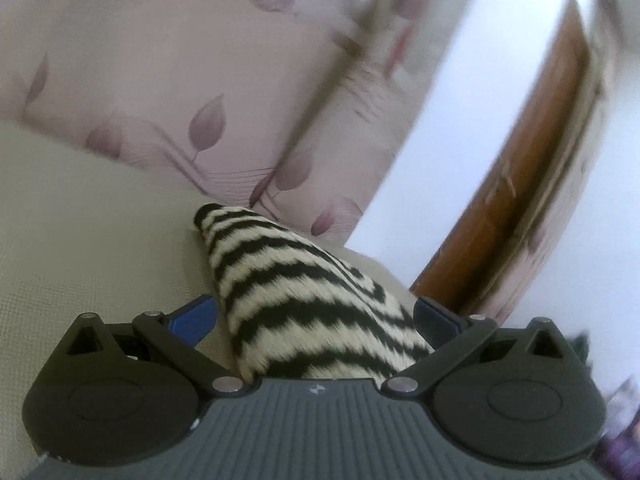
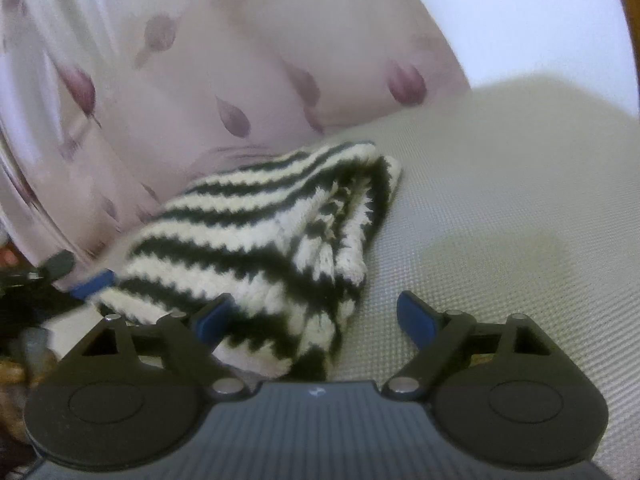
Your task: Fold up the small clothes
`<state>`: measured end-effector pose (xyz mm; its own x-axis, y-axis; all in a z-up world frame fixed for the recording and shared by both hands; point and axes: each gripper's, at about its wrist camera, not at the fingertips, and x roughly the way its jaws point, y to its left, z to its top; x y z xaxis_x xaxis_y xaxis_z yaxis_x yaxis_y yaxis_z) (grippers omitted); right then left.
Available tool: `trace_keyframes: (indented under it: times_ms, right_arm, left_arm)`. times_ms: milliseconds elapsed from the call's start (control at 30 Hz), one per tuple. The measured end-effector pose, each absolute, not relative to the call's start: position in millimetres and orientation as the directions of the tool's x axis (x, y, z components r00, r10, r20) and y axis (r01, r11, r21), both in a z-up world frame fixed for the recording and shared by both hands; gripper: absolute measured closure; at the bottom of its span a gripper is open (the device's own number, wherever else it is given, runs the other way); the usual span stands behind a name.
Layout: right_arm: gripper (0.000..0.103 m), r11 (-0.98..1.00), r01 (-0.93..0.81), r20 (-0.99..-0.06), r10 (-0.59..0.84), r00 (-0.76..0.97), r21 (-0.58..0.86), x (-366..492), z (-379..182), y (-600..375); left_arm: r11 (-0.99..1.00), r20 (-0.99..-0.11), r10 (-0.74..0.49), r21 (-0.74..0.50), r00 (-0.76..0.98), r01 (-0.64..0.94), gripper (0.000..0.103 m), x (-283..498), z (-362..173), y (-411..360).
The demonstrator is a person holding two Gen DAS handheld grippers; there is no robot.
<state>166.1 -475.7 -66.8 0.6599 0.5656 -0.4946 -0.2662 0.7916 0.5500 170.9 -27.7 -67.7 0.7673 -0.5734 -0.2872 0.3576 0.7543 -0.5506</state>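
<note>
Ribbed dark-grey gripper body fills the bottom of both views; no readable writing shows, only a small round mark. Left gripper (image 1: 316, 316) stands with blue pads spread and the black-and-cream striped knit garment (image 1: 296, 300) bulging between them; whether the pads press it I cannot tell. Right gripper (image 2: 316, 316) is released, its left pad beside the garment's (image 2: 264, 248) edge, its right pad over bare beige woven surface (image 2: 500, 208), roomy rightward. Only the left view shows a brown wooden door (image 1: 532, 184); pink leaf-print curtain (image 2: 240, 60) hangs behind.
</note>
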Motion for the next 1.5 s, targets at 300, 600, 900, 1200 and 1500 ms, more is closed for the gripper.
trace_keyframes:
  times_ms: [300,600,900,1200,1500]
  right_arm:
    - [0.015,0.687,-0.248,-0.464,0.67,0.579,0.683,210,-71,-487]
    - [0.013,0.596,-0.276,-0.438,0.769,0.466,0.754,261,-76,-475]
    - [0.015,0.568,-0.358,-0.405,0.803,0.436,0.741,273,-79,-460]
    - [0.056,0.633,-0.357,-0.445,0.754,0.482,0.686,263,-77,-451]
    - [0.044,0.598,-0.297,-0.439,0.774,0.457,0.745,270,-81,-456]
  left_arm:
    - [0.533,-0.335,-0.796,-0.782,0.503,0.323,0.0,256,-94,-9]
    - [0.427,-0.293,-0.873,-0.845,0.389,0.322,0.0,298,-114,-27]
    - [0.449,-0.312,-0.867,-0.829,0.389,0.334,0.001,307,-113,-39]
    - [0.595,-0.421,-0.782,-0.724,0.46,0.349,0.021,289,-109,-50]
    - [0.594,-0.451,-0.794,-0.716,0.408,0.366,0.001,294,-105,-55]
